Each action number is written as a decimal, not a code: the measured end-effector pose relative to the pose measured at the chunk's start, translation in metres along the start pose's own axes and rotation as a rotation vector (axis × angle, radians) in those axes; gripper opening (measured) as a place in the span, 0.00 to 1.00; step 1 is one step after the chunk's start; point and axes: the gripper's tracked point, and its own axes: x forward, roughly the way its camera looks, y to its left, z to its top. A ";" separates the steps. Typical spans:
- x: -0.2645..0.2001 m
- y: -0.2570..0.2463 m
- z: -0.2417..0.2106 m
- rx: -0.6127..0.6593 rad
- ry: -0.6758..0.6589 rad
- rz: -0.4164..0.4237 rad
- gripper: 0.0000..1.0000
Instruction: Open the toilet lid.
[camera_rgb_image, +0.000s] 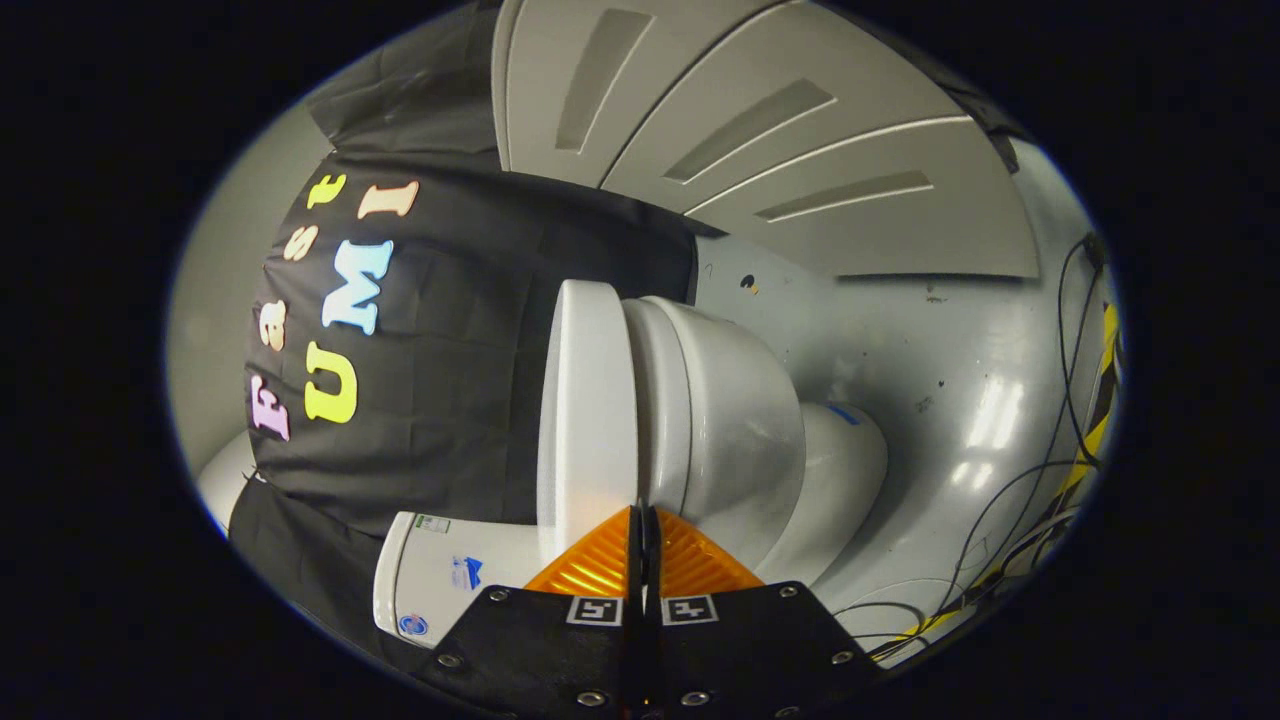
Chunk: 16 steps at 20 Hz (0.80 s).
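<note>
The view is rolled on its side, so the white toilet lies sideways across it. Its lid (590, 400) is a flat white slab lying down against the seat and bowl (725, 420). The pedestal (840, 470) runs on to the grey floor beyond the bowl. The tank (440, 575) sits beside my fingers, against the black cloth wall. My gripper (640, 512) is shut, its fingers pressed together with nothing between them. Its tips sit right at the seam where the lid's front edge meets the seat. Whether they touch the lid I cannot tell.
Grey glossy floor (950, 380) spreads past the bowl, with loose black cables (1040, 500) and yellow-black tape (1095, 420) along its far side. The black cloth wall (450, 400) stands behind the tank. Pale panelled walls (780, 130) close the booth beyond.
</note>
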 end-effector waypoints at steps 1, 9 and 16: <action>-0.001 0.001 0.002 -0.005 -0.005 -0.017 0.00; -0.016 0.051 0.013 -0.224 -0.056 -0.064 0.00; -0.028 0.081 0.009 -0.321 -0.063 -0.104 0.00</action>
